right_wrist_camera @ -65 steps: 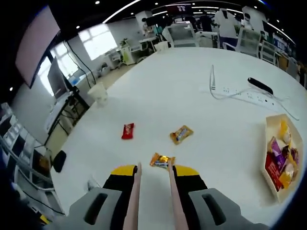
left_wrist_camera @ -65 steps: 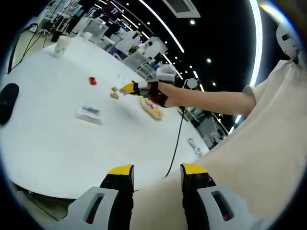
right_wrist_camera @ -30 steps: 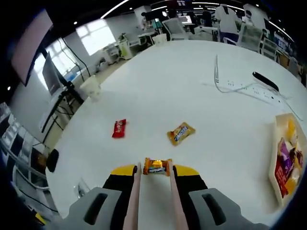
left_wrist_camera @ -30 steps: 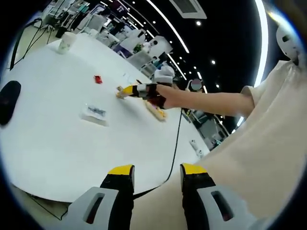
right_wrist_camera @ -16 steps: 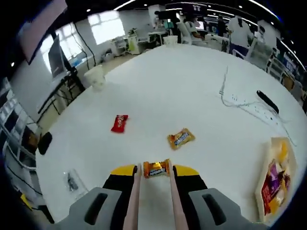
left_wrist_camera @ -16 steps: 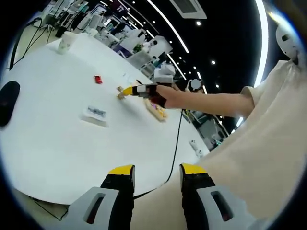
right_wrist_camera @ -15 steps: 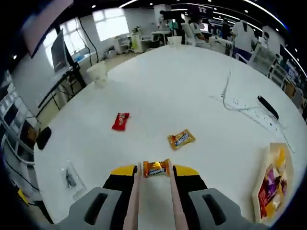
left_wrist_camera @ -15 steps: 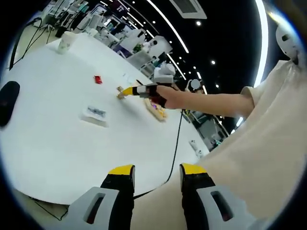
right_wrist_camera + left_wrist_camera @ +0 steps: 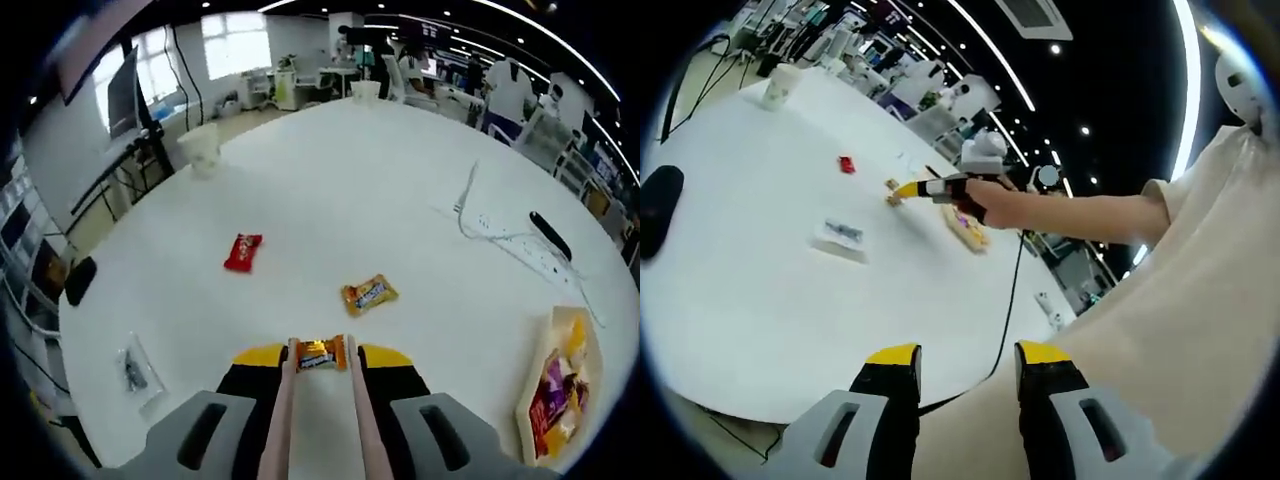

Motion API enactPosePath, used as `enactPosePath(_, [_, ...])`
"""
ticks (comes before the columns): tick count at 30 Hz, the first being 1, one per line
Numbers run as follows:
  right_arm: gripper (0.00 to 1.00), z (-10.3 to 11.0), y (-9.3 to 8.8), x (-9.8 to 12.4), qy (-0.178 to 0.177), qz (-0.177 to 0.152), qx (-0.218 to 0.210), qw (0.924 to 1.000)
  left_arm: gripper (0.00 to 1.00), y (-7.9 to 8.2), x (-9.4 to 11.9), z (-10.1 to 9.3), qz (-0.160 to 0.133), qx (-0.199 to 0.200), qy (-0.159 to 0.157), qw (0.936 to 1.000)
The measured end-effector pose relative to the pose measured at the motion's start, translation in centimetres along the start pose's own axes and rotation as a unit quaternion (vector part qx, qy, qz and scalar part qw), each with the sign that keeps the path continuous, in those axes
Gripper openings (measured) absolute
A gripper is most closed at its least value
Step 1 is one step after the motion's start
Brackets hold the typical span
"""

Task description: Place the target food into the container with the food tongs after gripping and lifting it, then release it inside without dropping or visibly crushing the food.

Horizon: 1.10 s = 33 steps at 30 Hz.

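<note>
The right gripper (image 9: 319, 352), tongs (image 9: 278, 425) clamped on an orange-wrapped candy (image 9: 319, 354) above the white table (image 9: 330, 180), appeared mid-carry, its next move apparently a swing toward the snack tray (image 9: 553, 391) at the table's right edge, while the left gripper (image 9: 968, 362) hung open.

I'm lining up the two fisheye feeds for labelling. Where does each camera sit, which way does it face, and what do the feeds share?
Left gripper view: rides the left gripper, held off the table edge, facing across it; the person's arm reaches in with the right gripper.
Right gripper view: rides the right gripper, above the table, facing down; tongs pinch an orange snack.
Shared: red wrapper, clear packet, snack tray.
</note>
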State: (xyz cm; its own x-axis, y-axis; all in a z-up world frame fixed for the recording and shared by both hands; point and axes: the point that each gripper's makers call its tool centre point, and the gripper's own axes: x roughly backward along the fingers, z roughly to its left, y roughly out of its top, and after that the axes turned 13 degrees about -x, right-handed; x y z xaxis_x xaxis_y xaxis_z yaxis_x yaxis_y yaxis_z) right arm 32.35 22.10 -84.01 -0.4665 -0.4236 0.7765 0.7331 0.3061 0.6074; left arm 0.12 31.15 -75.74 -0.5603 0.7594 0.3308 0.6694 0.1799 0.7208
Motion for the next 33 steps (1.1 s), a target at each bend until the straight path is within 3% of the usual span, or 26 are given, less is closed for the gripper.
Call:
enactPosePath(11, [0.26, 0.8, -0.26, 0.36, -0.003, -0.001, 0.034, 0.9994, 0.36, -0.08, -0.24, 0.0, 0.001, 0.005, -0.001, 1.0])
enactPosePath(33, [0.24, 0.2, -0.41, -0.58, 0.009, 0.007, 0.02, 0.9997, 0.36, -0.32, -0.33, -0.03, 0.006, 0.009, -0.001, 0.9999])
